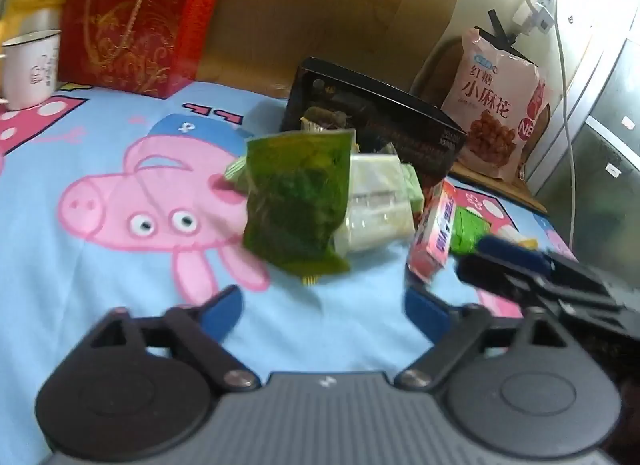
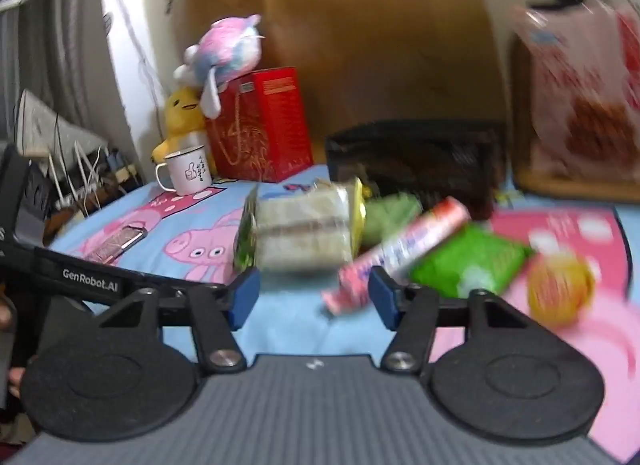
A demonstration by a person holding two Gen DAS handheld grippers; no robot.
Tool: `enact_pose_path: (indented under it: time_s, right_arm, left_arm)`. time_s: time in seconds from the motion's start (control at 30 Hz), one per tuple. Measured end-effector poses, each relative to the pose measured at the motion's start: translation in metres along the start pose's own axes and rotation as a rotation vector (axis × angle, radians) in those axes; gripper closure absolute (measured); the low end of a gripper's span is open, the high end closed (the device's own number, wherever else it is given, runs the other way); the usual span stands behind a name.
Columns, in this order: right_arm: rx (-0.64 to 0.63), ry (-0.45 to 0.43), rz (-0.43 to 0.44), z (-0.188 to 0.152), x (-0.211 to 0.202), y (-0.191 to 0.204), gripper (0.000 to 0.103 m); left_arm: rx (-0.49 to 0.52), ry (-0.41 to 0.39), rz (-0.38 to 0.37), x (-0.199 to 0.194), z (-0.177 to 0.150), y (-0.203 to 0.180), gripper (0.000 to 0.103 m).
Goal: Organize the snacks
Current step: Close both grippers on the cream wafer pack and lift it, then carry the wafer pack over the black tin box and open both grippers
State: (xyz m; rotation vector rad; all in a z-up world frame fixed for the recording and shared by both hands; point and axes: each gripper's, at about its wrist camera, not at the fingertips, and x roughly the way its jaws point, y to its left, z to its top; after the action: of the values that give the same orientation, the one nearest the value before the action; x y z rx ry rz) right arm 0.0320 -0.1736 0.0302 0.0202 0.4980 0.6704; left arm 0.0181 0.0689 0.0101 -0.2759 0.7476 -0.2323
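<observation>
Left gripper (image 1: 322,307) low over the bedsheet, jaws apart, nothing between. Right gripper (image 2: 314,297) angled slightly down, jaws parted, empty.

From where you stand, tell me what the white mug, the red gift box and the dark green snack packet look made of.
White mug: likely enamelled metal, judging by its thin dark rolled rim and glossy coat.
Red gift box: printed cardboard with sharp folded edges, gold ornament and a slight sheen.
Dark green snack packet: thin translucent plastic film, crinkled and shiny, with a crimped seal.
</observation>
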Motion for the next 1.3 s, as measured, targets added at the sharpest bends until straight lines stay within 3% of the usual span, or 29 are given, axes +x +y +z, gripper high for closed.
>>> enact_pose_path:
  time_s: [0.07,0.17,0.27,0.3,0.47,0.57,0.67,0.73,0.8,0.9,1.03,1.2,1.3]
  right_arm:
    - [-0.005,0.015,-0.015,0.008,0.018,-0.007,0.055]
    - [0.014,0.042,-0.040,0.014,0.038,-0.014,0.057]
    - [-0.007,0.085,-0.035,0.017,0.051,-0.013,0.057]
    - [-0.014,0.104,-0.027,0.017,0.053,-0.012,0.057]
    - [-0.157,0.171,0.017,0.011,0.058,-0.002,0.040]
    - [-0.246,0.224,0.012,0.010,0.071,0.009,0.031]
    - [-0.331,0.261,-0.014,0.005,0.088,0.019,0.026]
    - [-0.302,0.247,-0.015,0.007,0.090,0.016,0.035]
    - [-0.277,0.214,-0.002,0.007,0.081,0.014,0.044]
    - [-0.259,0.125,-0.003,0.012,0.059,0.020,0.044]
    - [-0.239,-0.003,-0.045,0.043,0.050,0.008,0.044]
    - [-0.196,-0.022,-0.122,0.090,0.090,-0.027,0.043]
    - [-0.207,-0.005,-0.194,0.093,0.113,-0.042,0.041]
  left_arm:
    - [0.004,-0.010,0.053,0.008,0.008,0.000,0.040]
    - [-0.048,-0.017,0.121,0.017,0.027,0.017,0.044]
    - [-0.106,-0.085,0.230,0.013,0.036,0.037,0.046]
    - [-0.121,-0.092,0.233,0.009,0.037,0.041,0.046]
    - [-0.048,-0.083,0.076,-0.004,0.034,0.026,0.041]
    - [-0.002,-0.031,-0.018,0.011,0.035,0.011,0.040]
    - [0.001,0.050,-0.064,0.037,0.035,0.006,0.050]
    - [-0.028,0.061,-0.119,0.041,0.036,0.008,0.065]
    - [-0.013,0.047,-0.121,0.033,0.037,0.004,0.068]
    - [0.022,0.011,-0.160,0.017,0.048,-0.007,0.068]
    - [0.133,-0.106,-0.156,0.008,0.076,-0.039,0.066]
    - [0.152,-0.161,-0.107,0.048,0.124,-0.064,0.060]
    - [0.130,-0.149,-0.088,0.079,0.143,-0.065,0.058]
